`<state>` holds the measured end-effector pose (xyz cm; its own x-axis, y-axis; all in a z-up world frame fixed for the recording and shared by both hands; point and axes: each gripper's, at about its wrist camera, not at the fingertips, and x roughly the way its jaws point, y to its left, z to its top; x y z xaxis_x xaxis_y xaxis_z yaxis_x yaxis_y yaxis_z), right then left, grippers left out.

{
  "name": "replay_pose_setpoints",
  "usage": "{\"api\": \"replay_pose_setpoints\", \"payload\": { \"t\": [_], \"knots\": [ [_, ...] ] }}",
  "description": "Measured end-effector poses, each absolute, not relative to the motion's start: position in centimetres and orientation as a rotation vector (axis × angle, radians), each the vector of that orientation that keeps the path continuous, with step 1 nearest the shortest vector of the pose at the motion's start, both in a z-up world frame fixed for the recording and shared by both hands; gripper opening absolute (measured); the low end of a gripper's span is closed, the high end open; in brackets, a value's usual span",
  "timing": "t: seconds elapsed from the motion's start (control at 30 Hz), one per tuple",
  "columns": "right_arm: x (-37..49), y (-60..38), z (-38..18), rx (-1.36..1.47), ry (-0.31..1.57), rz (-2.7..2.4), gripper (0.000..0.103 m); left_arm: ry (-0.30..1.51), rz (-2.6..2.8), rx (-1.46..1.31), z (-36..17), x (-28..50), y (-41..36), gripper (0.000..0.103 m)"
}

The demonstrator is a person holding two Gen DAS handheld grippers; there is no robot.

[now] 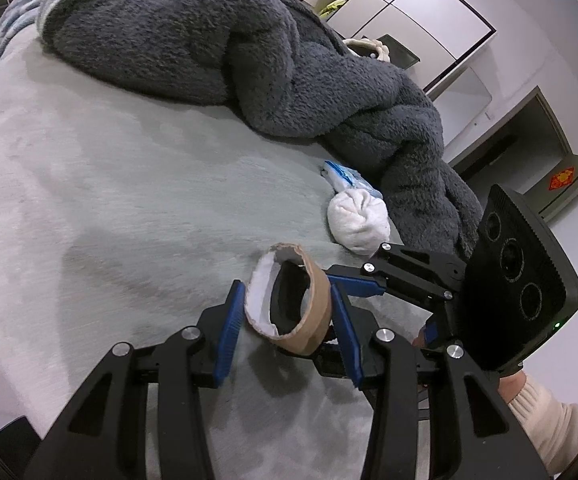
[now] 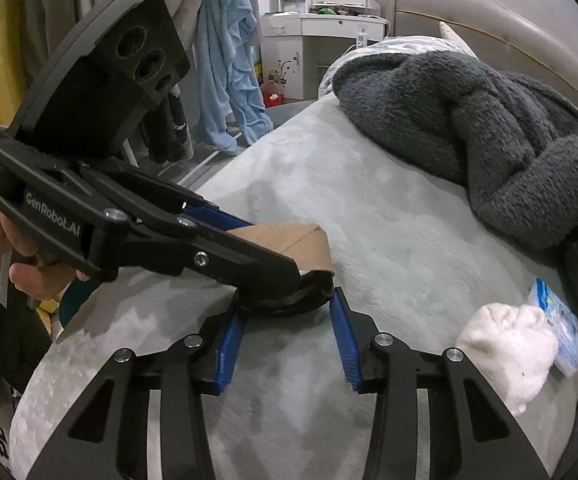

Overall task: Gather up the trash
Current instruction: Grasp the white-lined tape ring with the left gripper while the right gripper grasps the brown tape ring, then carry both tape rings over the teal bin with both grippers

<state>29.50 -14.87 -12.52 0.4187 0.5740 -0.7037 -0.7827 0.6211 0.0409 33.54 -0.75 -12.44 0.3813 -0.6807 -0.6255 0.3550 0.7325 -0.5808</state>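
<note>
On a pale grey-green bedspread (image 1: 109, 200), two hand-held grippers meet over a flattened cardboard tube (image 1: 309, 304), the brown core of a toilet roll with a shred of white paper clinging inside its rim. From the left wrist camera, the left gripper (image 1: 289, 316) stands with its blue pads (image 1: 229, 332) on either side of the tube, the right-hand pad touching the cardboard and the left-hand pad just beside the white paper; whether it is actually clamping the tube cannot be told from either view. From the right wrist camera, the tube (image 2: 289, 244) shows between the fingers of the left gripper's black frame, which crosses the picture from the left, held by a bare hand (image 2: 5, 248). The right gripper (image 2: 285, 340) sits with its jaws spread apart, nothing between its blue pads (image 2: 345, 340), its tips just beside the left gripper's end. Near the tube lies a balled white sock or cloth (image 1: 359, 224), touching a crumpled blue-and-white plastic wrapper (image 1: 345, 174). Both rest at the edge of a heaped dark grey fleece blanket (image 1: 249, 52) that covers the far side of the bed. Light blue clothing (image 2: 229, 60) hangs beyond the bed, near a white dresser (image 2: 321, 44).
</note>
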Motion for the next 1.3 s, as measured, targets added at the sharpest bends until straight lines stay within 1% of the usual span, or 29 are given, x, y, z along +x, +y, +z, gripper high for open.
{"api": "replay_pose_setpoints", "payload": {
  "t": [0.7, 1.07, 1.3],
  "knots": [
    [28.9, -9.3, -11.8, -0.397, 0.760, 0.909, 0.042, 0.925, -0.596, -0.384, -9.8, 31.7, 5.6, 0.046],
    [27.4, -5.6, -10.5, -0.425, 0.776, 0.934, 0.042, 0.915, -0.490, -0.280, -7.9, 29.0, 10.3, 0.046],
    [26.3, -2.2, -9.8, -0.428, 0.794, 0.978, 0.042, 0.935, -0.428, -0.208, -7.6, 27.4, 13.0, 0.046]
  ]
}}
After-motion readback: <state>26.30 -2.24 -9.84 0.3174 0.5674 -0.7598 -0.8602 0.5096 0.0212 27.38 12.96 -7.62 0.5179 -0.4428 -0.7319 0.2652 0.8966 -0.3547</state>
